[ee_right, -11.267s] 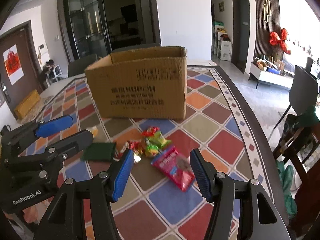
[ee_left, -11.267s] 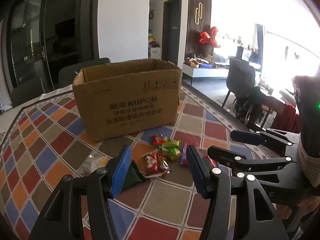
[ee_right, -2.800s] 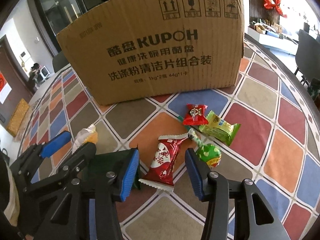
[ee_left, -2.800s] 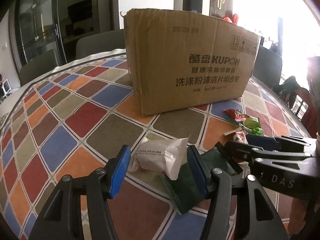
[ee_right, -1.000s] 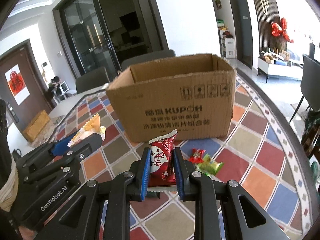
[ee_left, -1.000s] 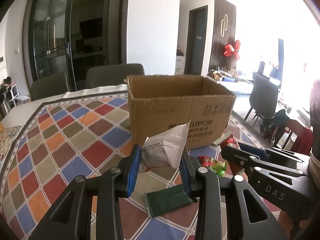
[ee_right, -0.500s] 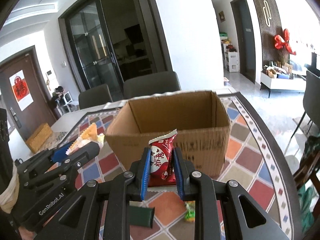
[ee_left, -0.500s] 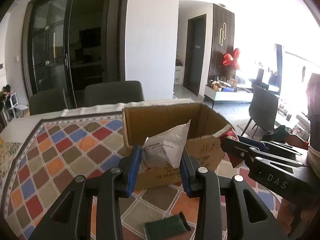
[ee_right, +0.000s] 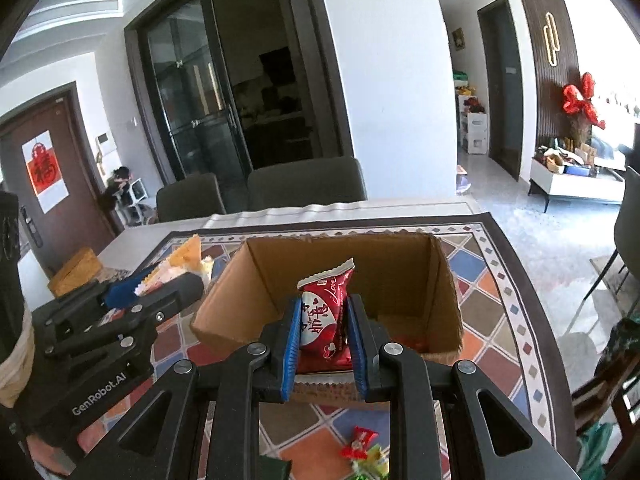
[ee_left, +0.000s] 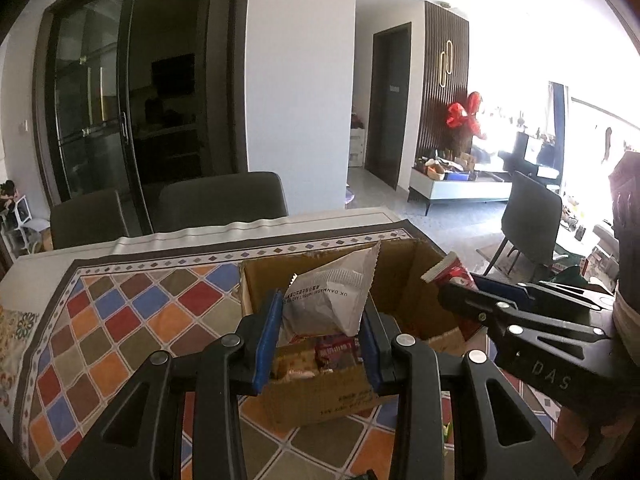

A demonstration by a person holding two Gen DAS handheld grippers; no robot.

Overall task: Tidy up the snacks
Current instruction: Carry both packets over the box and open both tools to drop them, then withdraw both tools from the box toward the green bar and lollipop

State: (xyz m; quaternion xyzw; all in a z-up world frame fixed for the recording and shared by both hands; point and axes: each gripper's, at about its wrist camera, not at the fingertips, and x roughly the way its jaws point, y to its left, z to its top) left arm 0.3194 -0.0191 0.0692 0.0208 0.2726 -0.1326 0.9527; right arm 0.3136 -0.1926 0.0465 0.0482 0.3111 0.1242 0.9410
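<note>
Left wrist: my left gripper [ee_left: 320, 344], now lifted off the table, is clamping the white pack [ee_left: 332, 300] over the box [ee_left: 404, 280]; some snacks [ee_left: 334, 354] are lying inside already, so dropping comes next. Right wrist: my right gripper [ee_right: 323, 346] is pinching the red pack [ee_right: 325, 320] over the box's [ee_right: 340, 258] near edge; loose candies [ee_right: 362, 448] are waiting on the table [ee_right: 476, 304].

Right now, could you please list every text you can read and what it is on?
"GenRobot.AI": left gripper body.
"DAS": right gripper body.
"Love": red packet, plus Chinese characters.
"UK DANMASHI...": white packet, upside down; rest blurred.
Box front print: upside down, too blurred.
Red door sign: one Chinese character.
</note>
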